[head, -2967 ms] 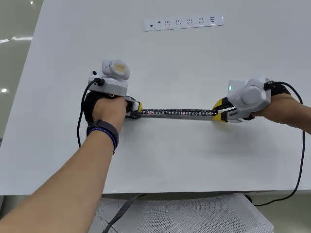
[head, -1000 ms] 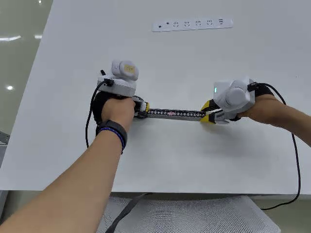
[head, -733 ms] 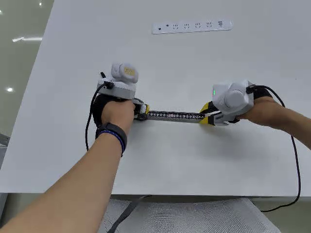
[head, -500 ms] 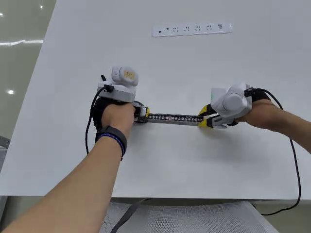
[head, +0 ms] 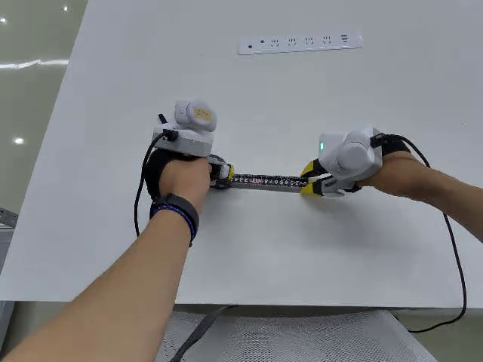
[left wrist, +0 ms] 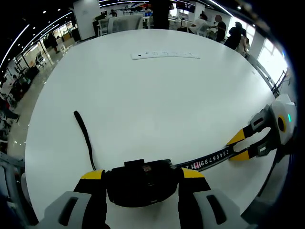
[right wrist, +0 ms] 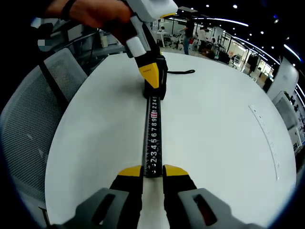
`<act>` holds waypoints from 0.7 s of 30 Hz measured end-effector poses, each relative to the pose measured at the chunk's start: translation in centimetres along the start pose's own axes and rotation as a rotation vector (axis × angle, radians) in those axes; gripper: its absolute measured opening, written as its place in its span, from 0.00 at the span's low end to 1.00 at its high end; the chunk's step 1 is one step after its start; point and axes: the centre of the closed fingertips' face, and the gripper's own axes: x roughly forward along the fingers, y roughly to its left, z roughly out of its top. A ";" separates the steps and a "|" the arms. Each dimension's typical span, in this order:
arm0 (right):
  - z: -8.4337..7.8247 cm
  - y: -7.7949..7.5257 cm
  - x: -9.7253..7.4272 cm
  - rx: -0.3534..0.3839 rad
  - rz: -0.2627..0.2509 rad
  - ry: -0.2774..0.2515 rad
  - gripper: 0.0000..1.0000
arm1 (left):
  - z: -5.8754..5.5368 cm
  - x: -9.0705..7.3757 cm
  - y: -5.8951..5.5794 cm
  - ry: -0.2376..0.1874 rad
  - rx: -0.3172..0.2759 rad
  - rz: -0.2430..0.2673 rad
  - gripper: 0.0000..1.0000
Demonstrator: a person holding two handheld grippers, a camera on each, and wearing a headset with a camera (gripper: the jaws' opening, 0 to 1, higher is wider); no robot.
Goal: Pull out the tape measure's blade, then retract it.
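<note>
At the centre of the head view, I see the tape measure's case (left wrist: 138,186), black, clamped between the jaws of the left gripper (head: 221,174) on the white table (head: 287,249). Its blade (head: 266,181) runs flat to the right, where the right gripper (right wrist: 152,171) pinches the tip, jaws almost pressed together. Bare surface lies on all sides: wide toward the power strip (head: 303,42) at the upper edge, narrower toward the table's near edge at frame bottom. A strap (left wrist: 85,138) lies at left in the left gripper view.
</note>
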 end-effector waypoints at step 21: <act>2.0 0.1 1.5 -0.022 0.038 -0.011 0.15 | 0.0 0.4 0.3 -0.002 0.001 -0.004 0.57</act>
